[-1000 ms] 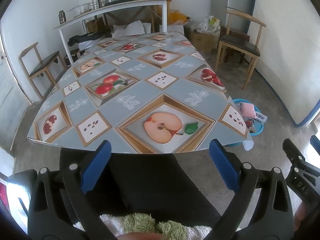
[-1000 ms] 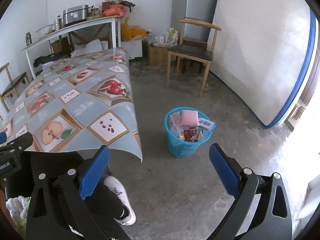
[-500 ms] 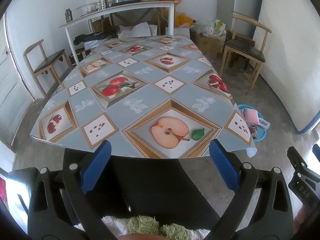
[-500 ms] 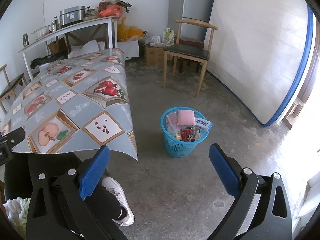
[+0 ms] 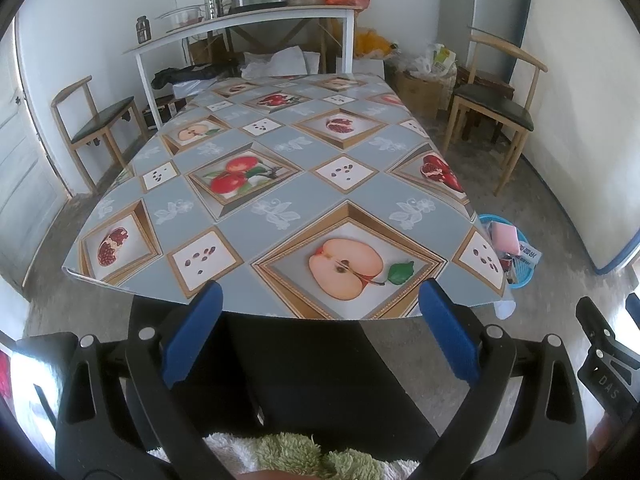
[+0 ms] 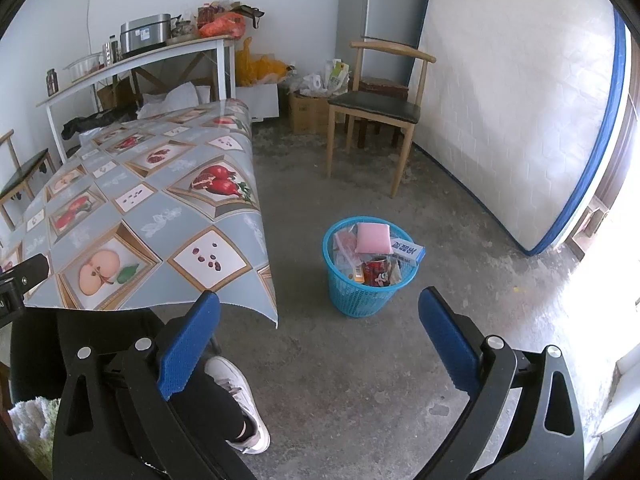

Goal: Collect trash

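Here, the trash sits in the blue basket on the floor, and both my grippers are empty.

The blue basket (image 6: pixel 363 276) stands on the concrete floor (image 6: pixel 400 360) just off the tabletop's near right corner, filled with a pink sponge (image 6: pixel 373 237), a red can (image 6: pixel 376 273), a small white-and-blue box (image 6: pixel 408 249) leaning over its rim, and clear wrappers. From the left wrist I see only part of the basket (image 5: pixel 520 268) past the tabletop edge. My right gripper (image 6: pixel 319 340) hangs above the floor, short of the basket, jaws wide with nothing between them. My left gripper (image 5: pixel 319 332) faces the fruit-patterned tabletop (image 5: pixel 280 200), jaws equally wide and empty. A wooden chair (image 6: pixel 376 108) stands beyond the basket, near the white wall.
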Demonstrator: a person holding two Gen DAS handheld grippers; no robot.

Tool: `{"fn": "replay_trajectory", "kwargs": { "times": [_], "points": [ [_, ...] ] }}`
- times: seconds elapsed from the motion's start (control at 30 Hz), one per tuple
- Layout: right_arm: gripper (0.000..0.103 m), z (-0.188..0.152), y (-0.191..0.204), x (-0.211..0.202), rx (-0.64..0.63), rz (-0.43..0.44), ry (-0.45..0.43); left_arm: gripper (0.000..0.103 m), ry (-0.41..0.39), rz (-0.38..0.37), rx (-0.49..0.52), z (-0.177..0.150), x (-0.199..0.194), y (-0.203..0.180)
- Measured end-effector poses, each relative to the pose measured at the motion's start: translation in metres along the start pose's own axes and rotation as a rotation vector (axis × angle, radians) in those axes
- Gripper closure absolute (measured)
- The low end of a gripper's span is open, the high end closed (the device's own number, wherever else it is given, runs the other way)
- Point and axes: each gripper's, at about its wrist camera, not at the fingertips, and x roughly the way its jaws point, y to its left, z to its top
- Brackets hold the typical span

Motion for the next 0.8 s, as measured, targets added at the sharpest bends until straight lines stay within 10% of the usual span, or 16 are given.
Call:
{"fn": "replay_trajectory", "kwargs": {
  "times": [0.8],
  "points": [
    [0.007,0.0,0.0016,-0.0005,0.0,-0.001,-0.003,0.009,0.001,-0.001,-0.001,-0.0001,-0.0001,0.0003]
  ]
}}
